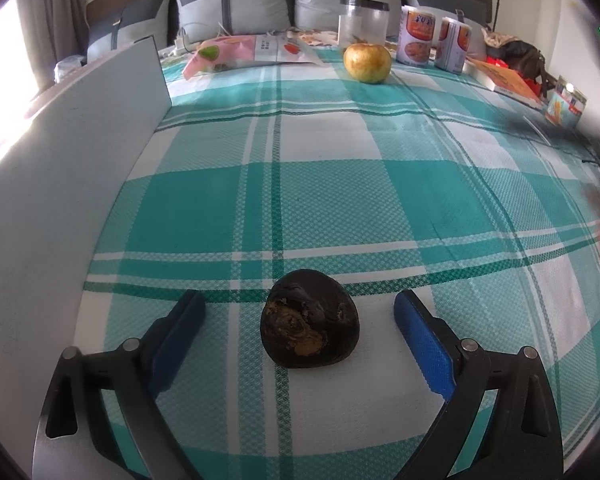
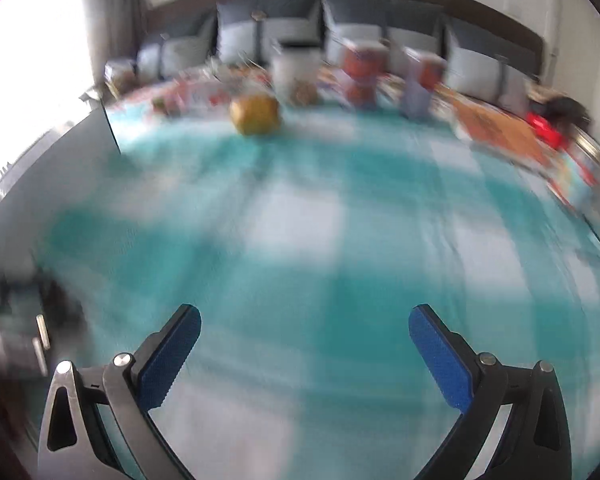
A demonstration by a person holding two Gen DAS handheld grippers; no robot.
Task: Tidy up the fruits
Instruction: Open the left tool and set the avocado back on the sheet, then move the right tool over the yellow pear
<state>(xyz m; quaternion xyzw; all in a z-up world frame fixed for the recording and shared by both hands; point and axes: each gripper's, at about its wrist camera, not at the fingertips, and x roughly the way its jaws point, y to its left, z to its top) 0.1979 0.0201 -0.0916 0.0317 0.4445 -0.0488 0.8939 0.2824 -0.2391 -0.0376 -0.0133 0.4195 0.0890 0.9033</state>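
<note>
While the left gripper [image 1: 300, 312] hangs over the bed [image 1: 339, 200], its jaws stand wide, one on each side of a dark fruit [image 1: 308, 318] and touching neither side of it. The fruit rests on the teal plaid cover at the near end of the bed, apart from both blue pads [image 1: 423, 344], so it lies free, probably set down here on purpose. A yellow fruit [image 1: 367, 62] sits well up the bed from the dark fruit, near the pillows [image 1: 228, 4]. Just behind the yellow fruit stand a clear jar [image 1: 361, 20] and two cans [image 1: 433, 38]. A grey board [image 1: 80, 160] stands upright to the left of the dark fruit. The right gripper [image 2: 303, 348] also has wide, empty jaws over bare cover; its view is blurred, and the yellow fruit [image 2: 256, 114] shows far ahead of it. That fruit looks like the one left to gather beside the dark one.
</note>
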